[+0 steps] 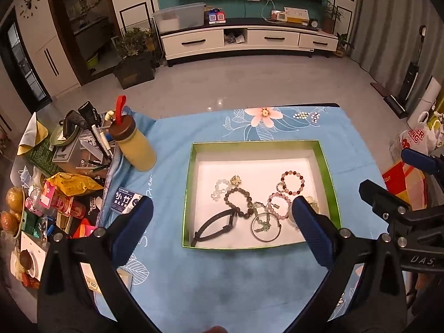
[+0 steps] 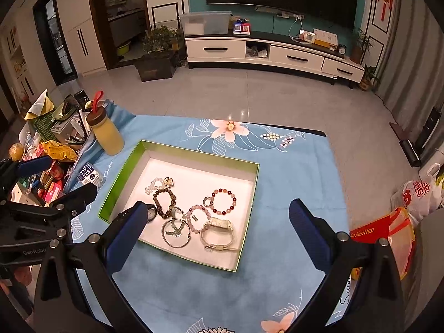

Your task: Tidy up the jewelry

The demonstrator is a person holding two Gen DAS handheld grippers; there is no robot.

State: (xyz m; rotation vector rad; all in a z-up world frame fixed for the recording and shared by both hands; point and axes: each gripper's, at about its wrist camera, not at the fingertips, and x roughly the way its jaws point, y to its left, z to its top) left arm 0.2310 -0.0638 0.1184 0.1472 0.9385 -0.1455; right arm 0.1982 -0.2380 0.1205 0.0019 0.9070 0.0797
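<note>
Blue floral cloth on the table (image 1: pixel 238 277), both claws hovering over its near edge, nothing held.

Shallow green-walled box with white floor (image 1: pixel 324 163) sits mid-cloth, long axis left-right in the left wrist view. All jewelry is already inside, bunched toward the near wall and partly tangled.

Left claw (image 1: pixel 222 222): spread wide, empty, touching nothing. Box is dead ahead; the black strap watch (image 1: pixel 215 226) lies between its fingers in view.

Right claw (image 2: pixel 219 222): also spread wide, empty. Box lies ahead and slightly left of it.

White-cased watch with pale band (image 2: pixel 217 231) is nearest the right claw, near-right corner, band looped.

Plain silver bangle (image 2: pixel 176 234) just left of it, touching the pink bead bracelet (image 2: pixel 198 217).

Red-and-pink bead bracelet (image 2: pixel 223 201) sits apart, easiest pick in my view.
</note>
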